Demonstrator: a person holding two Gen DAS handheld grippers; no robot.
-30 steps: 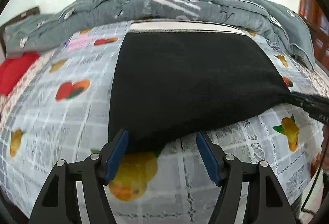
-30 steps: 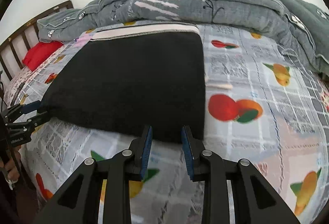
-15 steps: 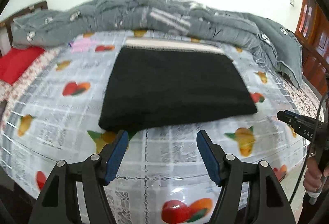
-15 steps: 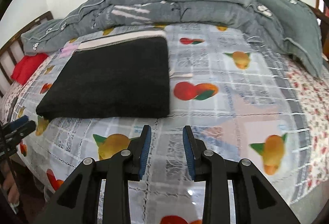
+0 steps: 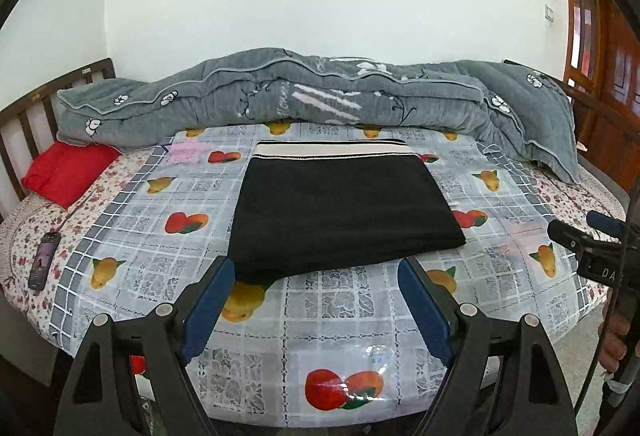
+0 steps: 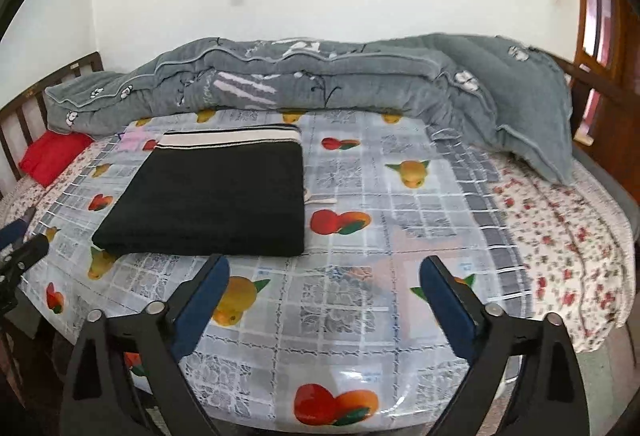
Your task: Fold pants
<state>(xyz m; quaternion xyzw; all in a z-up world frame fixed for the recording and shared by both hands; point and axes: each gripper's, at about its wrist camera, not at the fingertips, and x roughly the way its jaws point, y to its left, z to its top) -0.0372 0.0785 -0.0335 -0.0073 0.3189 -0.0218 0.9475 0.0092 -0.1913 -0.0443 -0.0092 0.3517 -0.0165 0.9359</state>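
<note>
The black pants lie folded into a flat rectangle on the bed, with a white striped waistband at the far edge; they also show in the right wrist view. My left gripper is open and empty, held back from the pants' near edge. My right gripper is open and empty, back from the bed and right of the pants. The right gripper shows at the right edge of the left wrist view. The left gripper shows at the left edge of the right wrist view.
The bed carries a fruit-print plastic cover. A grey quilt is piled along the far side. A red pillow and a phone lie at the left. A wooden door stands at the right.
Both grippers have pulled back from the pants and away from the bed. The right gripper's jaws have opened wide. The pants have stayed folded flat.
</note>
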